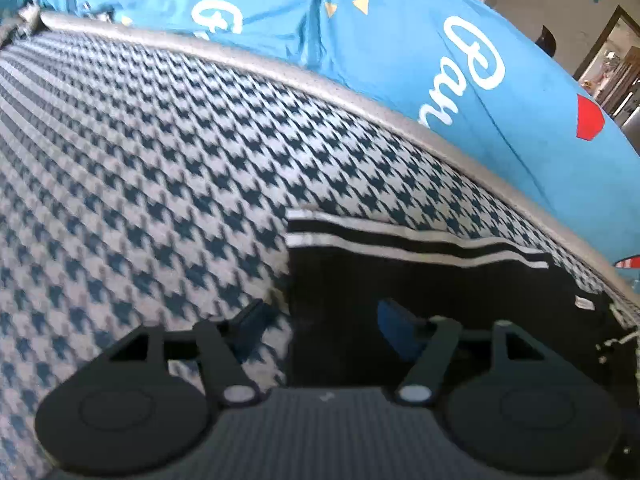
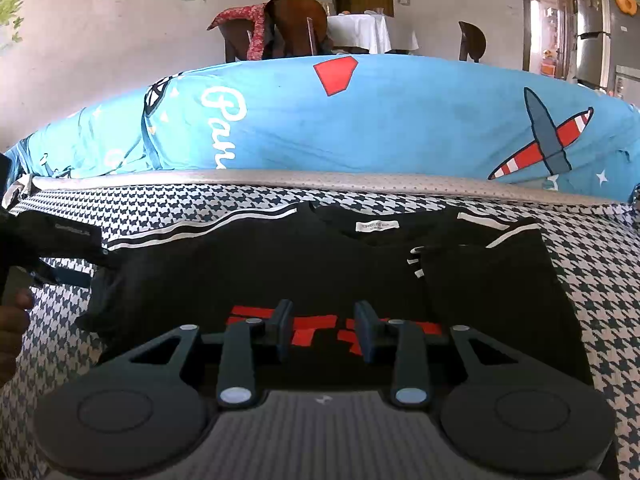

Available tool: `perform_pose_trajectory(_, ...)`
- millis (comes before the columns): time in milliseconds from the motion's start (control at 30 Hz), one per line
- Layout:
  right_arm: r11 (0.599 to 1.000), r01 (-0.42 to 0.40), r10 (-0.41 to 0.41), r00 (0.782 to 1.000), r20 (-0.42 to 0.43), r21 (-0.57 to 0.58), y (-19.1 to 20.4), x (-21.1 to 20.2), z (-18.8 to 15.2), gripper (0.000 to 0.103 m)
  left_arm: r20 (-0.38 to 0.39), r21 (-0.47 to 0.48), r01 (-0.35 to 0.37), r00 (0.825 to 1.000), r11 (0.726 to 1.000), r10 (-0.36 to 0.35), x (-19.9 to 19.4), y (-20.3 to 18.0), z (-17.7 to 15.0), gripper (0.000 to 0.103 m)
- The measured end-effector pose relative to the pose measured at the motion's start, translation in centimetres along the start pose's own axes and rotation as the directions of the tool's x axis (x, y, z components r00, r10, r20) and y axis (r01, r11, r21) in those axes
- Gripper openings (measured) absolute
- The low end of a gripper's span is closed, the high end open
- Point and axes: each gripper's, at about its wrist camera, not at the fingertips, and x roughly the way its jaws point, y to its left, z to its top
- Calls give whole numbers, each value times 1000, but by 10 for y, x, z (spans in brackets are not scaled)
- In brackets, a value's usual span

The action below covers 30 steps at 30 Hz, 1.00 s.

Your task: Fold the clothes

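Shirt (image 2: 304, 264) (black) | under right hand-held gripper (image 2: 324, 330) | jaws apart, probably untouched

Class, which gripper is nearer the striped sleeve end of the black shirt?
Left. The left gripper straddles the striped sleeve end of the black shirt, jaws open. The right gripper hovers over the red print mid-shirt.

Shirt (image 2: 280, 264) on mat (image 2: 592, 248)

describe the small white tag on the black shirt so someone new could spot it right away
Start at the blue bedspread, then drop to the black shirt lying on the houndstooth cover in front of it. At the shirt's far edge, inside the collar, sits the white label, the only white rectangle, unlike the sleeve stripes.
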Motion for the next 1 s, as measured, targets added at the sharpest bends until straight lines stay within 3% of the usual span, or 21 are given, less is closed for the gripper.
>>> perform_pose_trajectory(67, 1000, 3, -3, 1000, 0, 1, 0, 0, 0, 34, 3, 4, 14, 1000, 1000, -14, 4, -2, 1, 61)
perform_pose_trajectory(133, 1000, 5, -5, 1000, 0, 2, -1, 0, 0, 34, 10, 9, 25, 1000, 1000, -25, 7, -4, 1, 45)
perform_pose_trajectory(200, 1000, 8, -8, 1000, -1, 4, -2, 0, -1, 34, 11, 12, 25, 1000, 1000, -25, 10, -7, 2, 21)
perform_pose_trajectory(300, 1000, 14, -14, 1000, -2, 11, -5, 1, 0, 34, 3, -11, 54, 999, 998, -54, 10, -9, 3, 11)
perform_pose_trajectory(433, 1000, 21, -21, 1000, 5, 15, -6, 1, 1, 34, 29, 25, 107, 994, 994, -108, -3, -23, -1, 9)
perform_pose_trajectory(567, 1000, 26, -26, 1000, 16, 17, -6, 0, 3, 34, -8, 101, 254, 967, 962, -254, -16, -50, -10, 9)
perform_pose_trajectory(700, 999, 30, -31, 999, 20, 33, -9, 0, 5, 34, -83, 256, 356, 934, 899, -346, -28, -88, -37, 10)
perform_pose_trajectory(833, 999, 31, -32, 999, 15, 44, -11, 3, 5, 34, -163, 394, 445, 895, 804, -415, -39, -125, -63, 15)
perform_pose_trajectory(900, 998, 19, -20, 1000, 13, 52, -12, 2, 6, 34, -151, 427, 436, 898, 792, -414, -43, -129, -71, 30)
perform_pose_trajectory(1000, 997, -15, 14, 1000, 4, 75, -14, 3, 6, 34, -139, 412, 434, 899, 801, -416, -45, -124, -70, 35)
